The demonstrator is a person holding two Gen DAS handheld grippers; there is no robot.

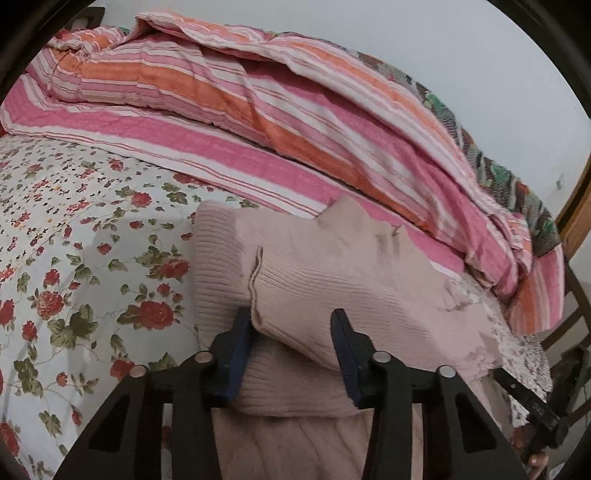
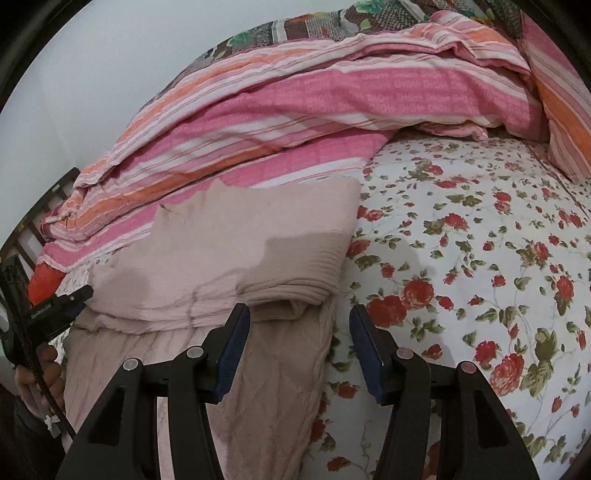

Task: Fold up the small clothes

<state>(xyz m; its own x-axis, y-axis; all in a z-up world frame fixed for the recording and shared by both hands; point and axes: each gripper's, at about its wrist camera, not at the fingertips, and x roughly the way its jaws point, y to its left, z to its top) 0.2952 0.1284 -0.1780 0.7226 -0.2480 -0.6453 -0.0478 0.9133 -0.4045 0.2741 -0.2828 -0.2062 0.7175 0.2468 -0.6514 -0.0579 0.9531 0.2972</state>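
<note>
A pale pink knitted sweater (image 1: 332,258) lies folded on the flowered bed sheet (image 1: 74,258). A ribbed sleeve is doubled back over its body. My left gripper (image 1: 291,325) is shut on this sleeve fold, with both blue pads against the fabric. In the right wrist view the sweater (image 2: 236,240) lies ahead and to the left. My right gripper (image 2: 299,317) stands open over its right edge, one finger above the knit and the other above the sheet (image 2: 461,295). Nothing is pressed between its pads. Each gripper shows at the edge of the other's view: the left gripper (image 2: 62,306) and the right gripper (image 1: 532,402).
A bunched quilt (image 1: 277,110) with pink, orange and white stripes lies just behind the sweater along the wall side of the bed. A darker patterned blanket (image 2: 295,22) shows beyond it. A wooden frame (image 1: 576,229) stands at the bed's end. A hand (image 2: 37,376) holds the left gripper.
</note>
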